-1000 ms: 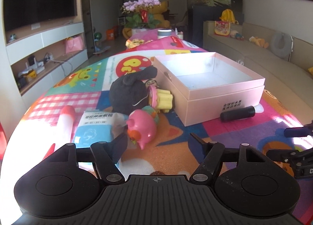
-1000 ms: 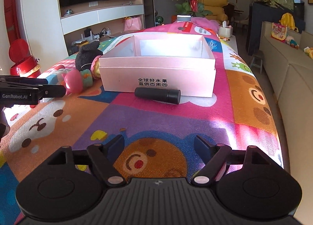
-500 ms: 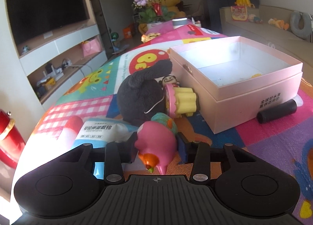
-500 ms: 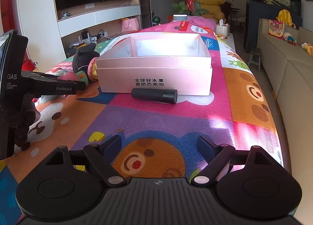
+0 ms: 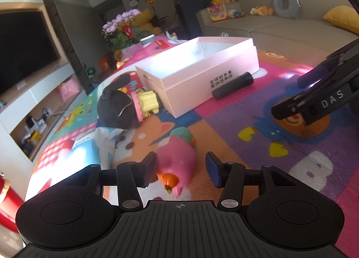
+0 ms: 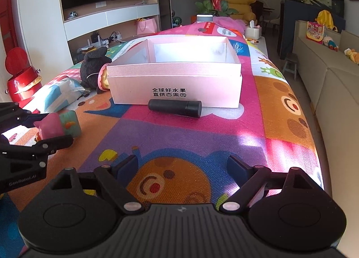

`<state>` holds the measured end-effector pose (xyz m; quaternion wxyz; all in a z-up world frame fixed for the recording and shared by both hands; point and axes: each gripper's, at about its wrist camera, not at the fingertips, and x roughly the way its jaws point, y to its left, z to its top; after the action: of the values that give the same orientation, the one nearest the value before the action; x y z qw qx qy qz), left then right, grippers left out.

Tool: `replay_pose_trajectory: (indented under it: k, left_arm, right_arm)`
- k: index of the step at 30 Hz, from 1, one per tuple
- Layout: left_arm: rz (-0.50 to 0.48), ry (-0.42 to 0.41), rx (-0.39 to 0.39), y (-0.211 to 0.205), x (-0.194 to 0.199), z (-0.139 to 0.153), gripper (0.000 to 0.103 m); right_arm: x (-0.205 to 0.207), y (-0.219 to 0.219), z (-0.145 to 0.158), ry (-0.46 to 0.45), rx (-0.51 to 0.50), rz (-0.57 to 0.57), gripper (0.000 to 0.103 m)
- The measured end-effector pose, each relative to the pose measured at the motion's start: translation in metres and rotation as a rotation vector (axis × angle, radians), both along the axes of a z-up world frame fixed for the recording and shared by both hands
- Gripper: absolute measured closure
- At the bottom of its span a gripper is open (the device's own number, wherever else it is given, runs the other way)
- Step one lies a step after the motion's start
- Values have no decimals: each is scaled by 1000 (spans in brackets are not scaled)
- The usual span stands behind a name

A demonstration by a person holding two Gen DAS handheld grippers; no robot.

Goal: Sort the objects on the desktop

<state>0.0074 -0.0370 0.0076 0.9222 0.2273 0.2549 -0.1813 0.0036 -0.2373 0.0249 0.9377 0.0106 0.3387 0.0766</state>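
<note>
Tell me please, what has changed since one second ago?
The left gripper moved in around the pink pig toy, closed on it, and its jaws are now opening, right pad clear. The right gripper opened slightly. The pink box and black cylinder stayed.

My left gripper blocks the pink pig toy's underside, so pad contact on its 3 o'clock side can't be confirmed. From the right wrist, the pink box hides most of the yellow toy at 9 o'clock. Tissue pack print is too small to read.
</note>
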Motion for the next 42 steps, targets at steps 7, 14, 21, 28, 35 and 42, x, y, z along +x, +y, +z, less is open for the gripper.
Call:
replay_pose_trajectory:
  k: [7, 14, 21, 28, 35, 42]
  left_arm:
    - [-83, 65, -121, -1, -16, -4, 23]
    - [19, 44, -167, 8, -17, -2, 5]
    - [57, 61, -192, 13, -11, -3, 3]
    - [71, 56, -200, 16, -10, -4, 2]
    - [89, 70, -211, 18, -8, -4, 1]
    - [100, 70, -196, 16, -8, -5, 1]
  right_arm:
    - [1, 0, 0, 9, -7, -8, 12]
    - [5, 5, 2, 13, -40, -2, 10]
    - [42, 18, 16, -28, -62, -5, 5]
    - [95, 35, -1, 67, -51, -95, 12]
    - [80, 37, 3, 41, -104, -60, 59]
    - [43, 25, 10, 25, -74, 46, 60]
